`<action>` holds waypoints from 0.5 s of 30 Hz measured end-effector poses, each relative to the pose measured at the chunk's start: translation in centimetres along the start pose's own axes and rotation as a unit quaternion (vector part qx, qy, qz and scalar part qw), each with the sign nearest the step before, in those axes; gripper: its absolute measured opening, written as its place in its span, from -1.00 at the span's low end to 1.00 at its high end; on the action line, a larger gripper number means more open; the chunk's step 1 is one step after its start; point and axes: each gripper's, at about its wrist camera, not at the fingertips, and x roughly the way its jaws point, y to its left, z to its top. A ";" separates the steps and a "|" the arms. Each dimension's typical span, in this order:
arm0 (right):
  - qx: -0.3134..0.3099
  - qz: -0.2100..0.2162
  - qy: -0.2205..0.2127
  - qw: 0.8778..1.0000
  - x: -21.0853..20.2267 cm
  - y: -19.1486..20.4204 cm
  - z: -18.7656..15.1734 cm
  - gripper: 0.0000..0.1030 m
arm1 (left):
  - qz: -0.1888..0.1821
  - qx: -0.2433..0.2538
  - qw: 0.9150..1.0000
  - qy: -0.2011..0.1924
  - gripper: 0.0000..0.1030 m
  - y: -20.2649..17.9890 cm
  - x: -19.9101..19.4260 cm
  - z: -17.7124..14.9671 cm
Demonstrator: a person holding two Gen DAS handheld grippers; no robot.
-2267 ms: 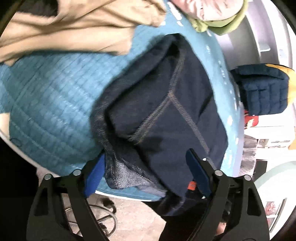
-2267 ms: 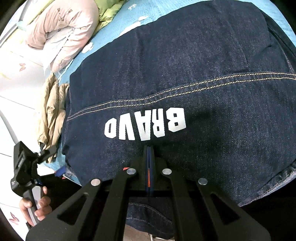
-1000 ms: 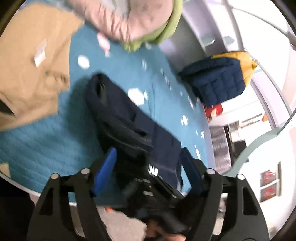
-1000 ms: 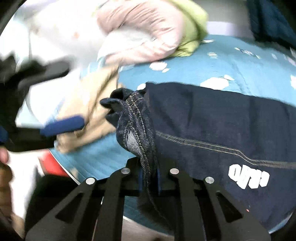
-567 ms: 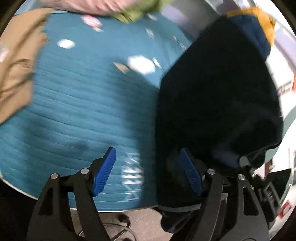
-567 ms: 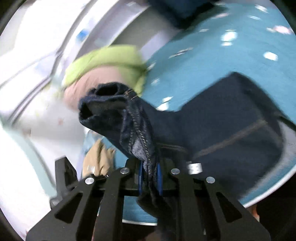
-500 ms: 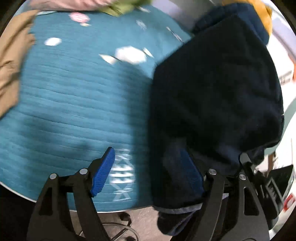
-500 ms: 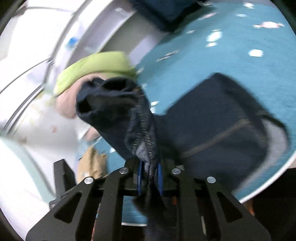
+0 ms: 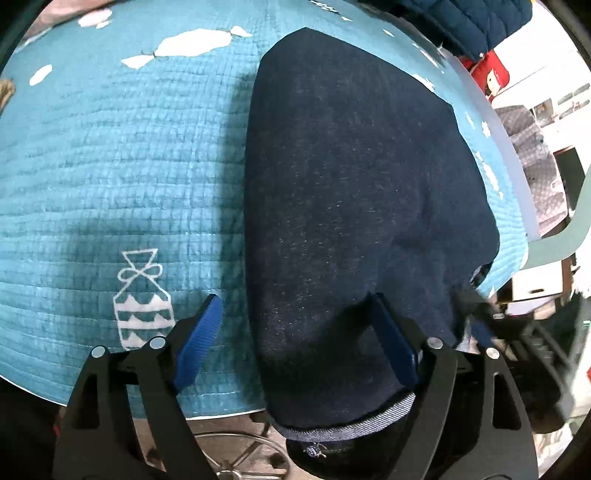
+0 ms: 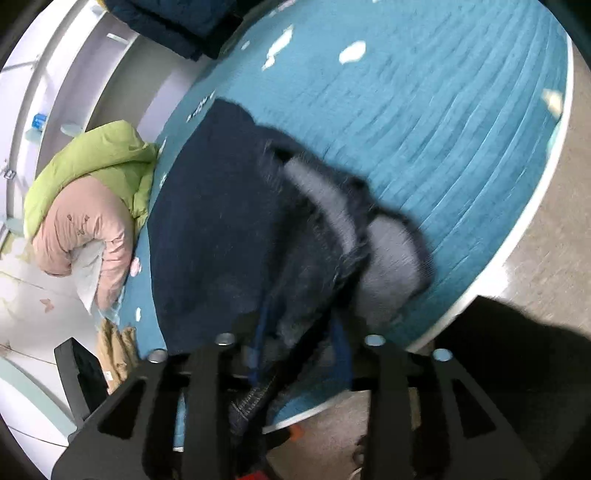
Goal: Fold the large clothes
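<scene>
A dark navy denim garment (image 9: 354, 206) lies folded on a teal quilted bed cover (image 9: 122, 177), its near end hanging over the edge of the bed. From the left wrist view, the left gripper (image 9: 295, 339) has its jaws spread wide: the left blue pad (image 9: 199, 332) sits over the cover just beside the printed white bottle motif (image 9: 142, 299), and the right blue pad (image 9: 393, 343) lies against the top of the denim near its lower hem, where a lighter inner band of fabric shows. Nothing is pinched between them.

From the right wrist view, the same denim garment (image 10: 221, 236) stretches across the bed toward the headboard end, with a turned-over portion showing a pale grey-blue inside face (image 10: 388, 240). The right gripper (image 10: 299, 354) is low at the bed's edge, its jaws parted; denim hangs between and below them, but the picture is blurred there and it looks as though the cloth is not clamped.

A green and pink puffy jacket (image 10: 92, 199) rests bundled at the far side of the bed, a tan garment (image 10: 118, 350) lies near it, and a navy quilted jacket (image 10: 173, 26) sits beyond the cover.
</scene>
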 end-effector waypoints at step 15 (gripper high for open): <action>-0.169 -0.042 0.107 0.979 10.8 6.1 6.6 -1.00 | 0.010 0.059 0.998 0.012 0.58 -2.1 0.7 -3.1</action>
